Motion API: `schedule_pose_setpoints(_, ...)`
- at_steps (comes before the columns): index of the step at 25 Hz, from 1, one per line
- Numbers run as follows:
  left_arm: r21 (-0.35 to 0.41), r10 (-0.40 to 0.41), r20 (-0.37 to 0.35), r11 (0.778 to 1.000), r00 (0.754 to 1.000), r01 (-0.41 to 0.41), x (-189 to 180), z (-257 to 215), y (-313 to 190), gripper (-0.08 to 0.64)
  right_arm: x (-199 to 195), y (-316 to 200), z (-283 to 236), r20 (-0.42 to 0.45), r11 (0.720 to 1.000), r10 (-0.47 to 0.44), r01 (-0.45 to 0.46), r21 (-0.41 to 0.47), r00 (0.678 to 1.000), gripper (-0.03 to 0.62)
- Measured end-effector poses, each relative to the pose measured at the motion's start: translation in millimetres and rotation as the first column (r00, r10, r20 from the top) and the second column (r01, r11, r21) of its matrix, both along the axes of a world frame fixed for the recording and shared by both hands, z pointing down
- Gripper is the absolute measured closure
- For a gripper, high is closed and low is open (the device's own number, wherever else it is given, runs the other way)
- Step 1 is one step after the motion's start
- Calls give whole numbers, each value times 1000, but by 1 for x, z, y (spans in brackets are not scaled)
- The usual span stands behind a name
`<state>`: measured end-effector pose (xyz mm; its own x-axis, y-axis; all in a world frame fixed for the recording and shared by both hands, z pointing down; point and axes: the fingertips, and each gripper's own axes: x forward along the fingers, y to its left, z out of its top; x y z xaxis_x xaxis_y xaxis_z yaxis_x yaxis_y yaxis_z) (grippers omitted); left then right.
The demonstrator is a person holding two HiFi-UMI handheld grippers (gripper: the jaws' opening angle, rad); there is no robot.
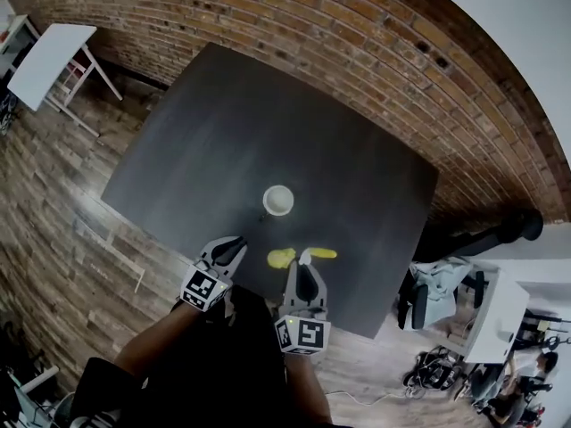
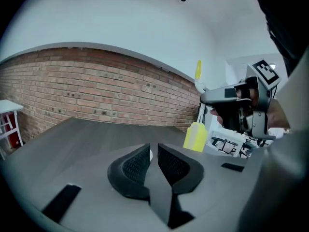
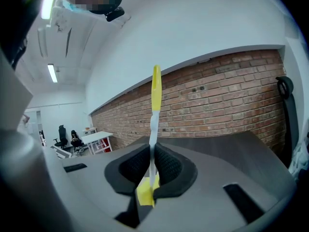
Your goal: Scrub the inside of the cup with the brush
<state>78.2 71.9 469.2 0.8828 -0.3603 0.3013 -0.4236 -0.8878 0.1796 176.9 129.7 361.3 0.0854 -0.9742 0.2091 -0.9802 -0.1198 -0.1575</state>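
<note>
right gripper clamped on brush at its white neck, yellow head below the jaws | left gripper pinched together, empty, just beside, over near edge of desk | cup upright near desk's middle, apart from both, untouched | progress: brush in hand only; judged left: steady cup, insert brush, scrub inside

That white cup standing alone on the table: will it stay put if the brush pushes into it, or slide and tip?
Probably not. The cup looks small and empty, so likely light; on the smooth dark table it may well slide. It stands upright with the shut left claw short of it, so an off-centre push from the brush could tip it.
</note>
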Motion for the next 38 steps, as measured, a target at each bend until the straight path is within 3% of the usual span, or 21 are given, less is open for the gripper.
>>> schedule_pose_setpoints(6,-22,-16,89,1000,996,18,24,53,-17,506,19,-21,21,19,999,-39,39,-24,999,545)
schedule_pose_setpoints(8,-38,10,123,999,992,-5,33,75,-23,408,26,-30,26,17,999,-35,35,-17,999,545)
schedule_pose_setpoints(11,-38,42,167,999,985,-36,45,104,-32,382,37,-42,33,12,1000,-15,15,-18,1000,545)
schedule_pose_setpoints(21,-71,114,248,993,962,-99,79,171,-57,382,54,-77,57,25,999,29,-28,-33,999,545)
schedule_pose_setpoints(26,-36,135,280,991,950,-130,90,177,-61,383,54,-86,60,36,999,36,-35,-29,999,545)
schedule_pose_setpoints(32,-7,139,288,990,947,-144,83,177,-75,472,50,-97,68,35,999,16,-15,-31,999,545)
schedule_pose_setpoints(38,5,236,301,969,924,-249,76,177,-81,477,50,-106,75,33,999,2,-1,-36,999,545)
